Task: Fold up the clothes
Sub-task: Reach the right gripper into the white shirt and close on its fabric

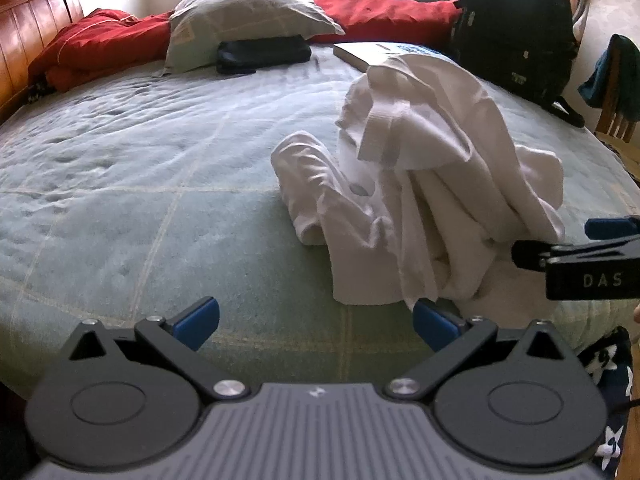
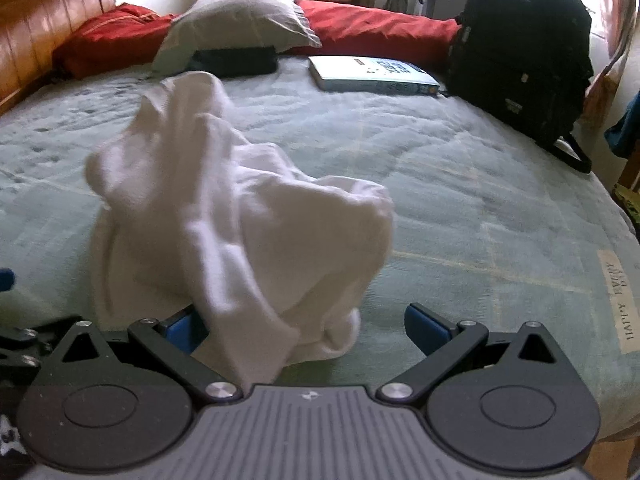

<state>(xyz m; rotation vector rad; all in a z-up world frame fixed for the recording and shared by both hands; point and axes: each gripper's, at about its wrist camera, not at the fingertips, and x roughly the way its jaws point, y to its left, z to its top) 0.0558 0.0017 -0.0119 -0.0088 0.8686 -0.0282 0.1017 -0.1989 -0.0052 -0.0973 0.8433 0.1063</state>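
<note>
The white shirt [image 1: 420, 184] sits in a lumpy heap on the bed [image 1: 160, 200], near the front edge. It is not flat yet, so no fold can start. It looks like it was just dropped there to be spread out first.

The left gripper [image 1: 316, 324] is low at the front edge of the bed, just beside the heap. Its blue pads are far apart and hold nothing. One pad is close to the bottom of the shirt, maybe touching it. I think it waits there so it can pinch a hem.

The right gripper [image 2: 304, 326] is also wide apart. A part of the shirt hangs over its left pad and hides some of it, but nothing is pinched. It is right up against the heap, so it may be about to grab a corner.

The back of the bed is full. A pillow [image 1: 248, 16], a red blanket [image 1: 384, 14], a book [image 2: 372, 74] and a black backpack [image 1: 516, 28] lie there, well apart from the shirt. The middle is bare, a good place to lay the shirt out flat.
</note>
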